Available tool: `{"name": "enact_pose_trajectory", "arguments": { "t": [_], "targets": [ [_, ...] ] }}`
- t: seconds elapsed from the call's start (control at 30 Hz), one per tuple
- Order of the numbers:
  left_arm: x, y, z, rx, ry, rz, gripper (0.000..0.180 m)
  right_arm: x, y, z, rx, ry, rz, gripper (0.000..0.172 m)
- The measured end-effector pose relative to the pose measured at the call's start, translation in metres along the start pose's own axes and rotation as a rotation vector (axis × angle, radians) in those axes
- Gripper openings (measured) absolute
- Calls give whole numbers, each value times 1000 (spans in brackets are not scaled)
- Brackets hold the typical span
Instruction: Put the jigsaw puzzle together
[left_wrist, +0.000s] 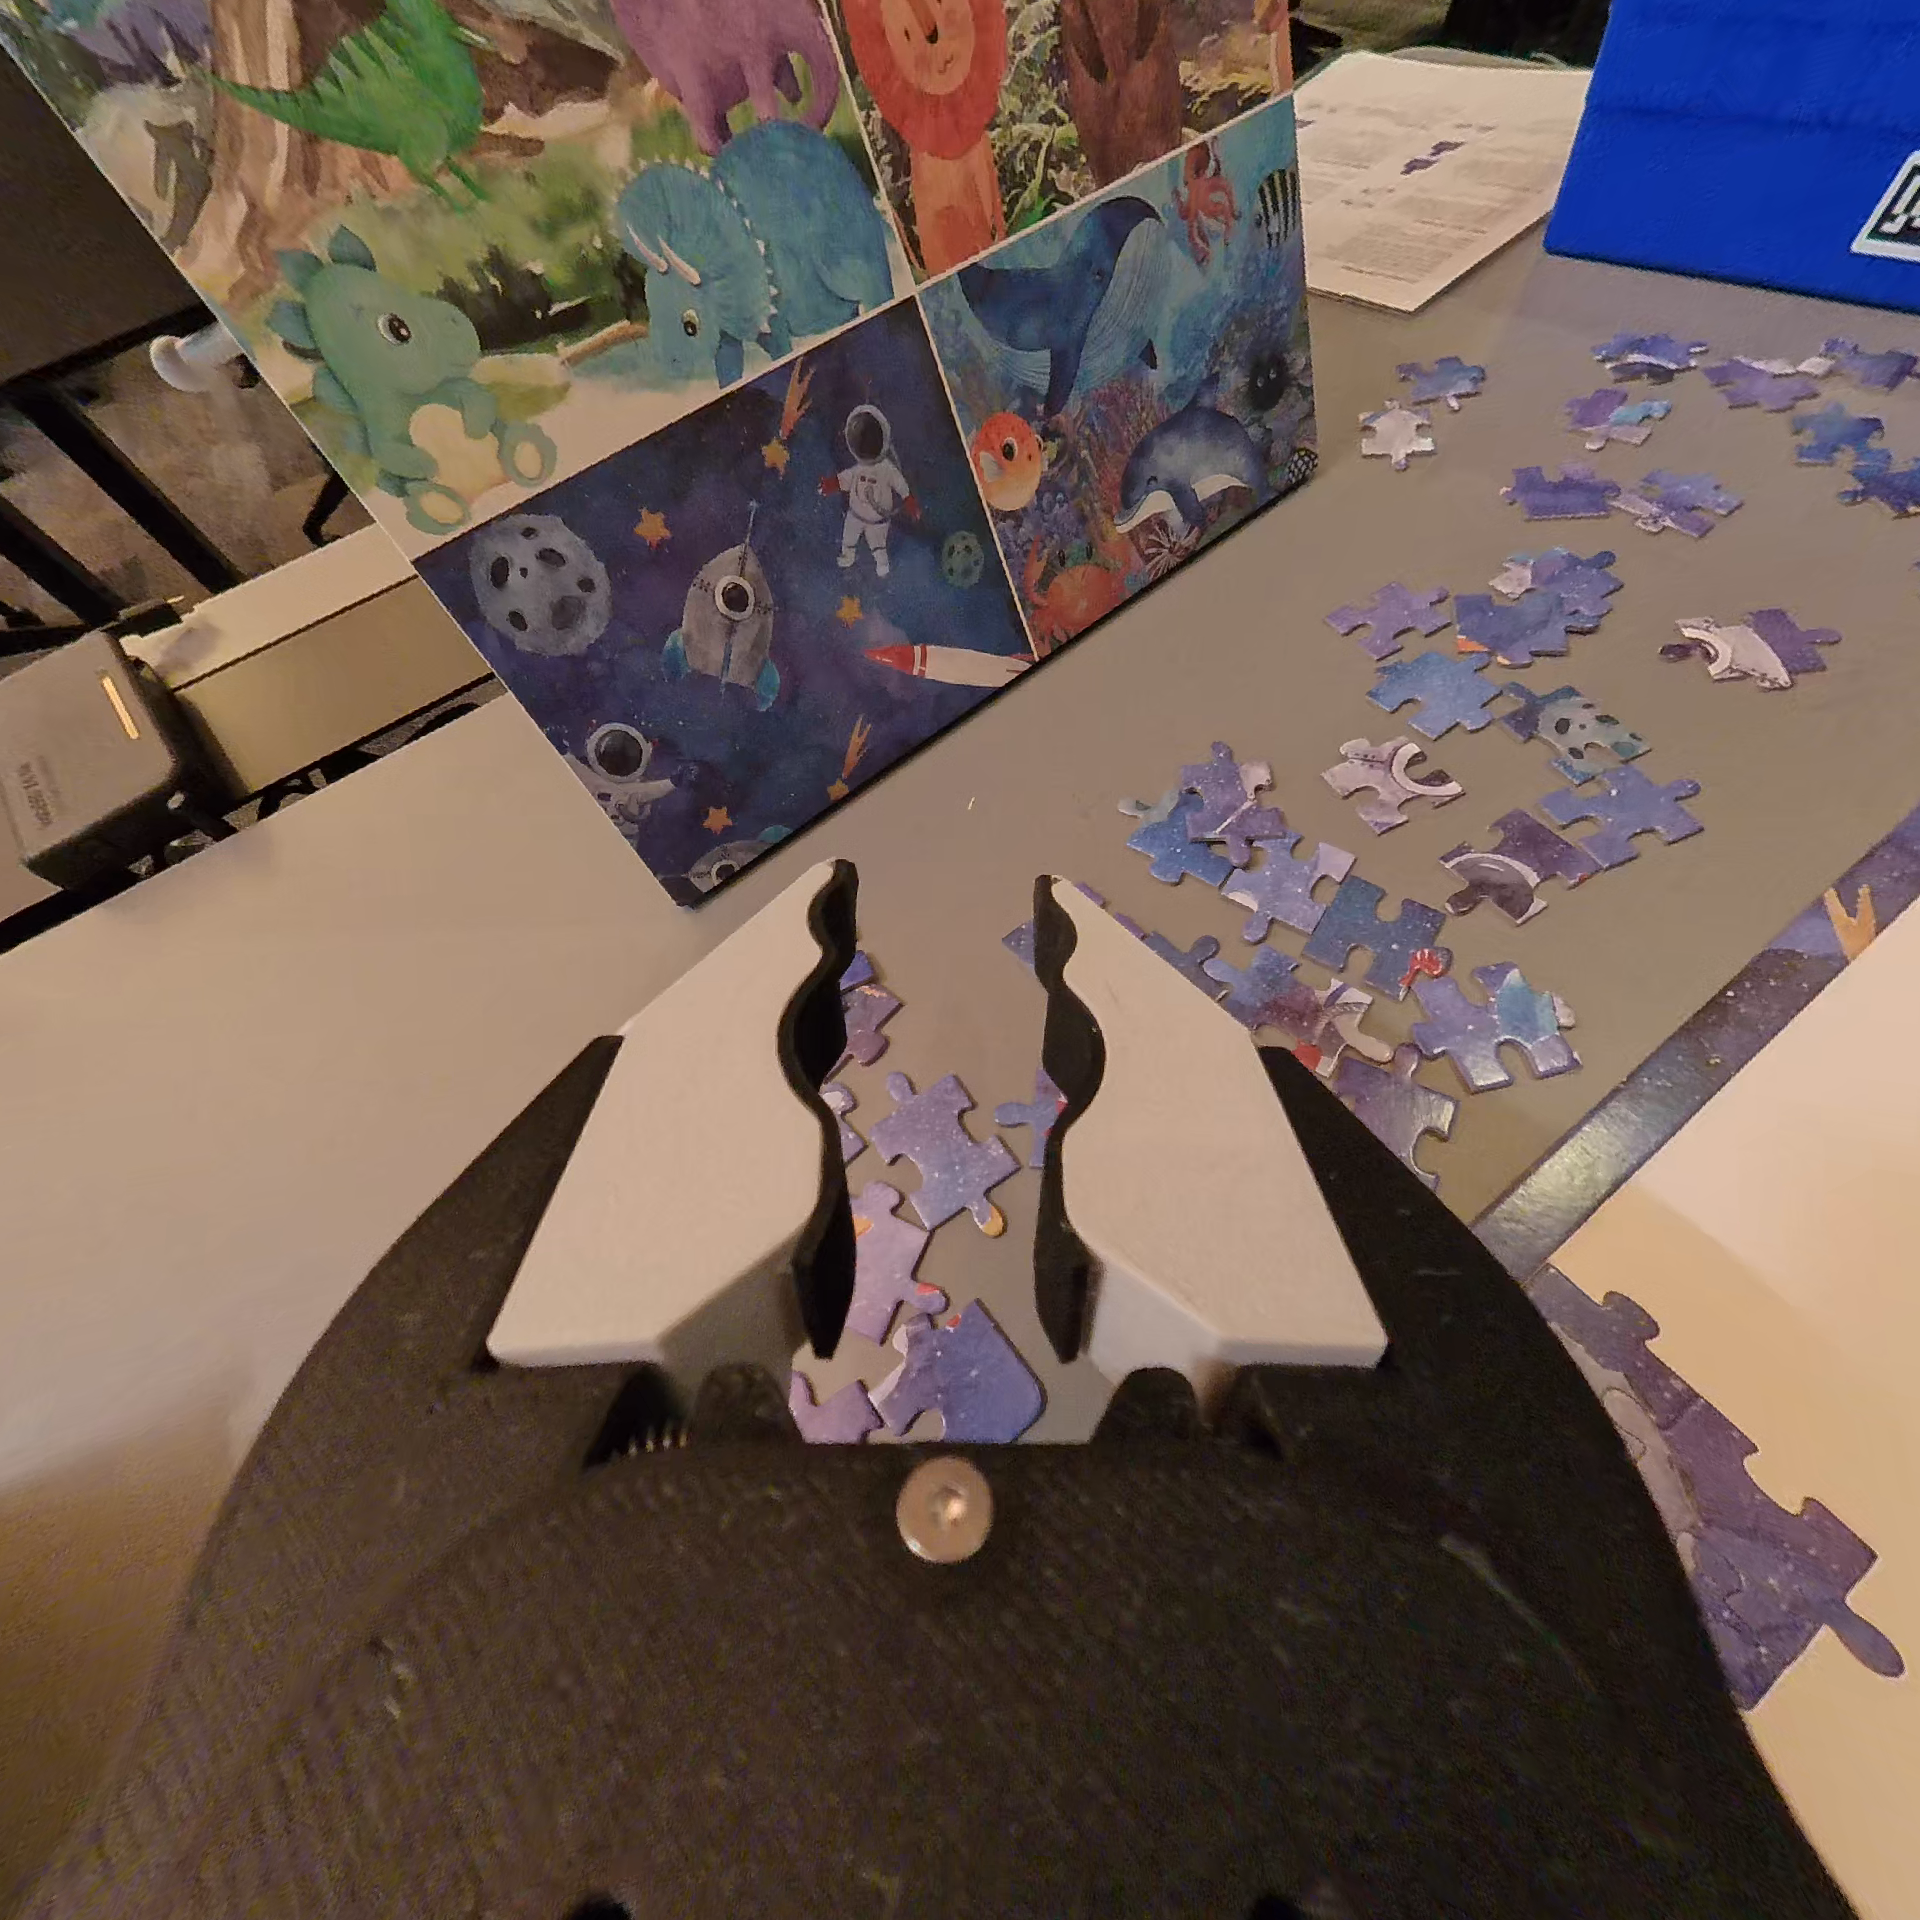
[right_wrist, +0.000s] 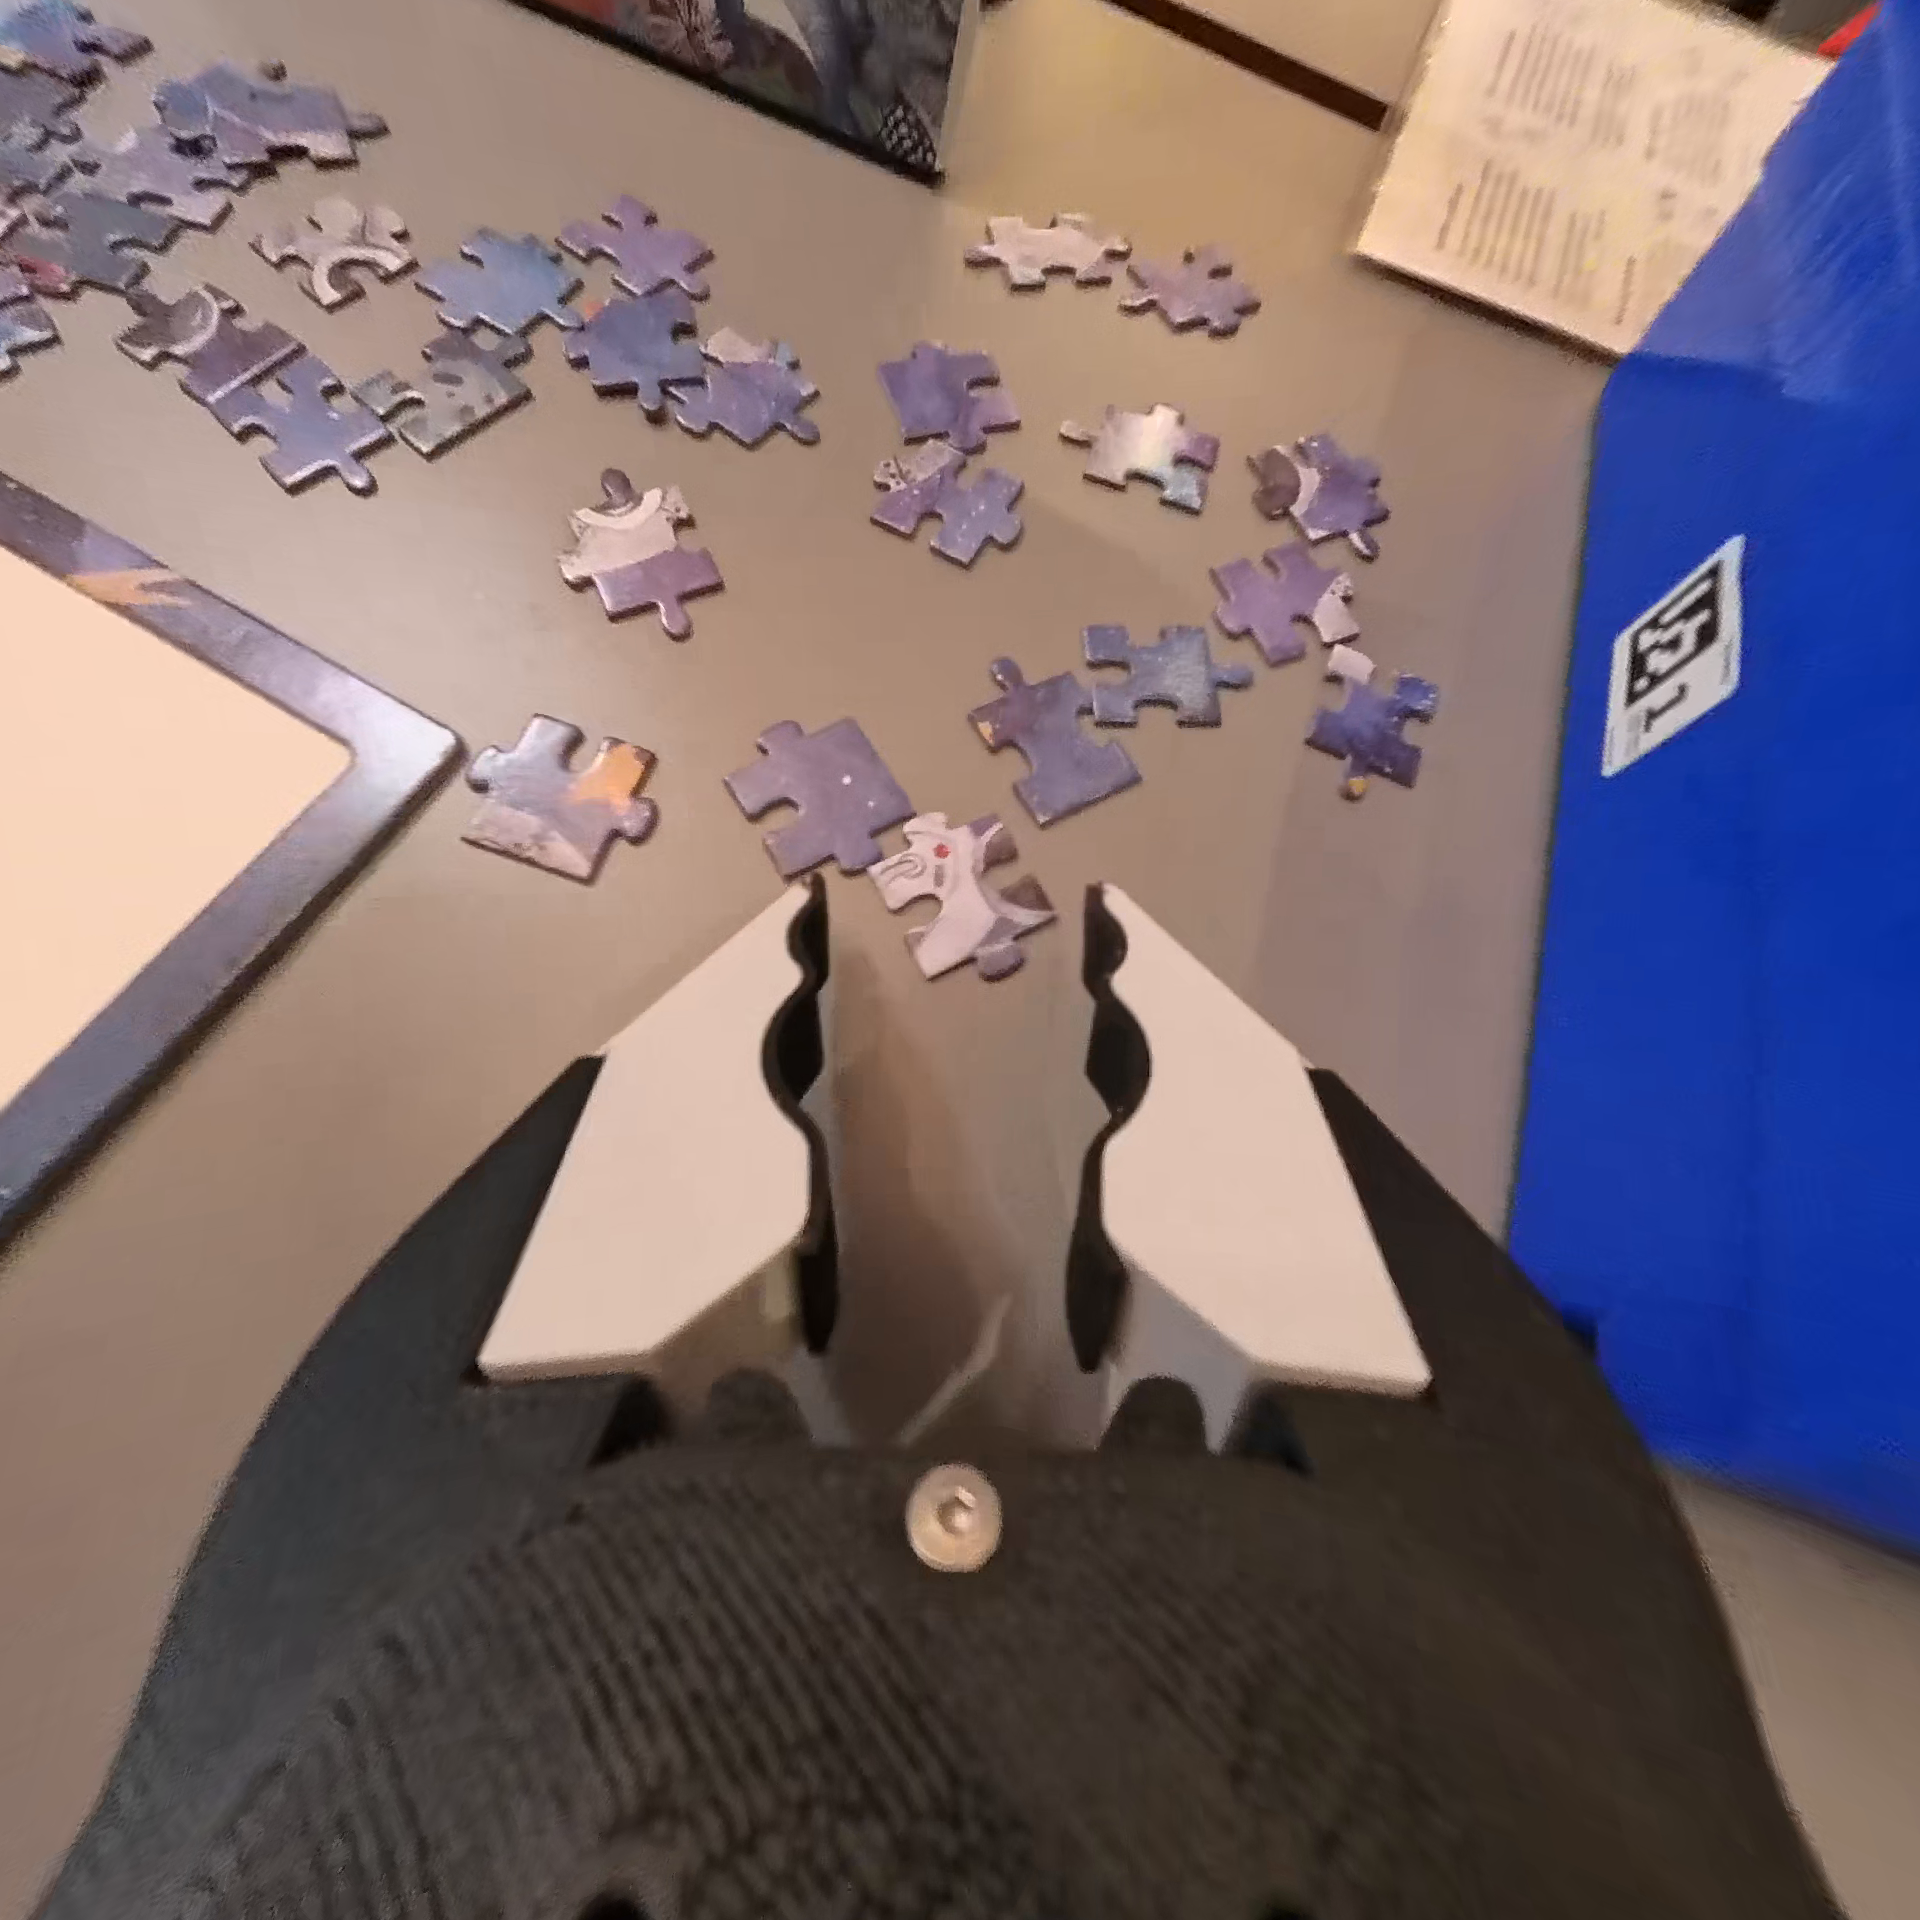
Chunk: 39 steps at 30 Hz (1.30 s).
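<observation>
We see both claws hanging over a grey desk (right_wrist: 436, 1039) strewn with loose purple-blue cardboard jigsaw pieces (right_wrist: 644, 343), and neither holds anything.

The left claw (left_wrist: 945, 904) has its two white fingers (left_wrist: 717, 1101) spread, with bare desk between the tips; a few loose pieces (left_wrist: 940, 1138) lie flat on the desk below the gap, untouched by the pads. Just beyond its tips stands a tall illustrated cardboard puzzle box (left_wrist: 727, 582) with a space scene on its near panel. To the right, many more pieces are scattered, some overlapping.

The right claw (right_wrist: 951, 904) is also spread wide and bare. Nearest to it is a white-and-grey jigsaw piece with a small red dot (right_wrist: 961, 899), lying flat just beyond the fingertips and between their lines, with clear gaps to both pads. It touches a plain purple piece (right_wrist: 821, 790) on its far left. A large blue box bearing a black-and-white square marker (right_wrist: 1766, 935) stands at the right, and a printed paper sheet (right_wrist: 1558, 156) lies at the far right.

At the left in the right wrist view lies a dark-bordered puzzle tray with a pale cream inside (right_wrist: 156, 717). In the left wrist view a short run of joined purple pieces (left_wrist: 1756, 1558) sits along the tray's near edge; the rest of the visible inside is bare. We judge that most pieces are loose on the desk and only a small part has been assembled.
</observation>
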<state>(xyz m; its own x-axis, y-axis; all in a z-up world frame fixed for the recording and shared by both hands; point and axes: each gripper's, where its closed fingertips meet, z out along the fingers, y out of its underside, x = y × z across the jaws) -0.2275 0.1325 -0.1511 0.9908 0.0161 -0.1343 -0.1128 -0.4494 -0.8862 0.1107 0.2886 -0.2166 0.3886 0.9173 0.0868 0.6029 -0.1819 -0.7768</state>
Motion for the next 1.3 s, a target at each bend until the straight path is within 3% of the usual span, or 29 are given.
{"name": "enact_pose_trajectory", "arguments": {
  "t": [0.1,0.2,0.33,0.4,0.43,0.47,0.7,0.8,0.87,0.97,1.07,1.3],
  "targets": [
    [0,1,0,-2,0,-1,32,3,5,11,-44,-98,29,58],
    [-1,2,1,-6,-2,-2,32,3,2,14,-42,-121,6,54],
    [-3,4,2,-10,-1,-7,33,-14,2,11,-31,-163,-68,21],
    [-2,4,2,-11,-1,-6,33,-19,2,9,-23,-160,-111,19],
    [-2,3,1,-11,-1,-4,32,-24,2,8,-21,-172,-129,3],
    [-2,3,1,-10,-1,-2,32,-26,3,7,-20,-163,-144,0],
    [-1,3,1,-9,1,-1,32,-26,0,4,7,-132,-170,1],
    [-1,3,2,-10,2,-1,32,-9,-3,8,-5,-86,-128,34],
    [-1,3,2,-11,1,2,32,-7,1,12,-31,-127,-59,47],
    [-2,3,1,-10,-2,-2,32,-15,4,8,-39,-194,-20,46],
    [-4,4,1,-9,-3,-10,32,-31,11,-2,-44,-238,-78,29],
    [-1,5,3,-18,0,3,32,-44,15,-10,-49,-201,-146,31]
  ]
}}
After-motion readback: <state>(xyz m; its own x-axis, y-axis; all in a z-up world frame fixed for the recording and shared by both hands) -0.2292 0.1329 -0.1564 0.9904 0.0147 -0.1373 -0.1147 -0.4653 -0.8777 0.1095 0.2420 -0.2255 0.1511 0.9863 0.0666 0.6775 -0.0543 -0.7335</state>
